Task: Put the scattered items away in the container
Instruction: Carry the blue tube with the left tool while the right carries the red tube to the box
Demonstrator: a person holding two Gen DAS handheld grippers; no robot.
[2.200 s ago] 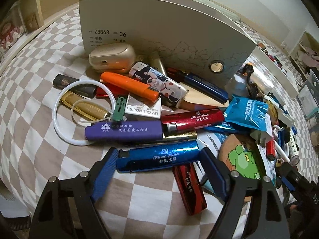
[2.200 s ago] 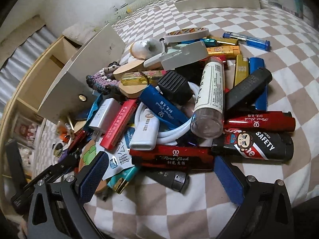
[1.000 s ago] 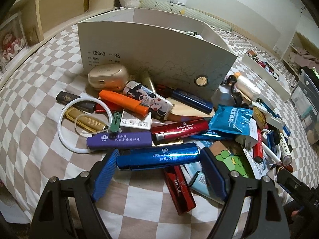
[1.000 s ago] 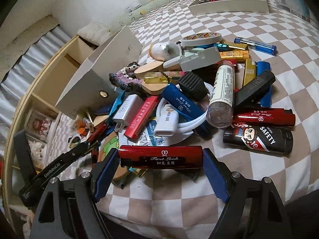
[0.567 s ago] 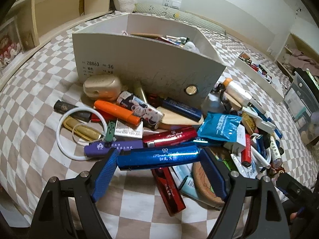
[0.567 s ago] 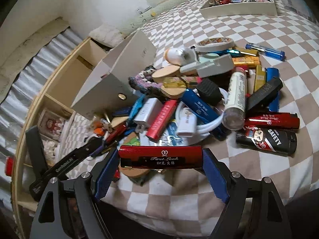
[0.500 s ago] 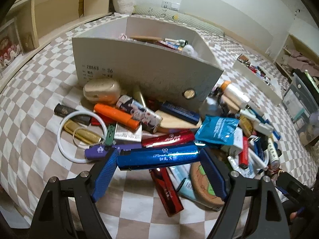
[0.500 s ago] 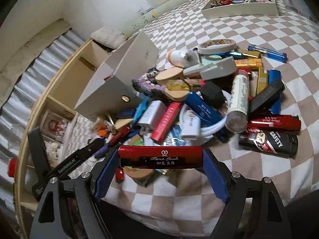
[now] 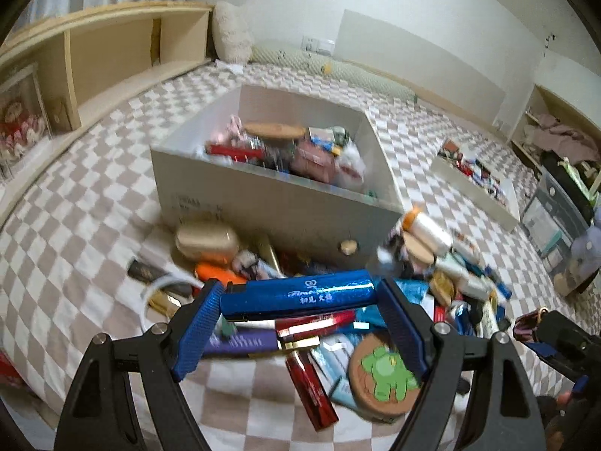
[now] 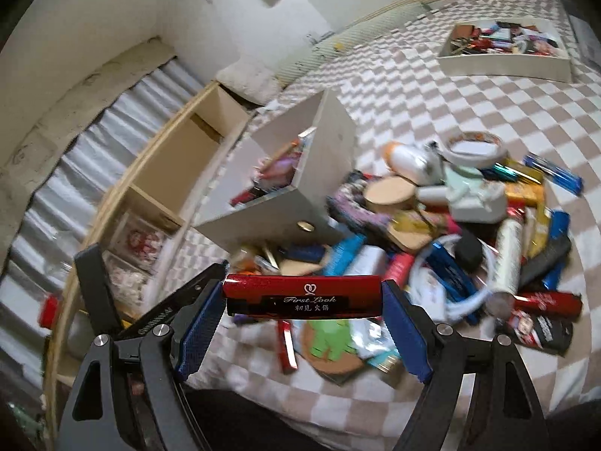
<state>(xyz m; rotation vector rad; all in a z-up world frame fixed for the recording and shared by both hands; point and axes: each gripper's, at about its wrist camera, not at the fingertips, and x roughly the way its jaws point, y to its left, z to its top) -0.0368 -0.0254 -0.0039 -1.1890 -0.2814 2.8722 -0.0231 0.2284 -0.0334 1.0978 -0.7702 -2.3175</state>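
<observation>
Jaws of left gripper (image 9: 298, 302) clamp glossy blue lighter (image 9: 298, 296) endwise; right gripper (image 10: 303, 300) clamps glossy red lighter (image 10: 303, 296); white cardboard box (image 9: 263, 203) ahead.

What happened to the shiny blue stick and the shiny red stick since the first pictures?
Both were picked up. The left gripper closed on the glossy blue lighter and lifted it off the pile; the right gripper did the same with the glossy red lighter. The inside of the white cardboard box now shows. The box and the rest of the pile stayed put.
</observation>
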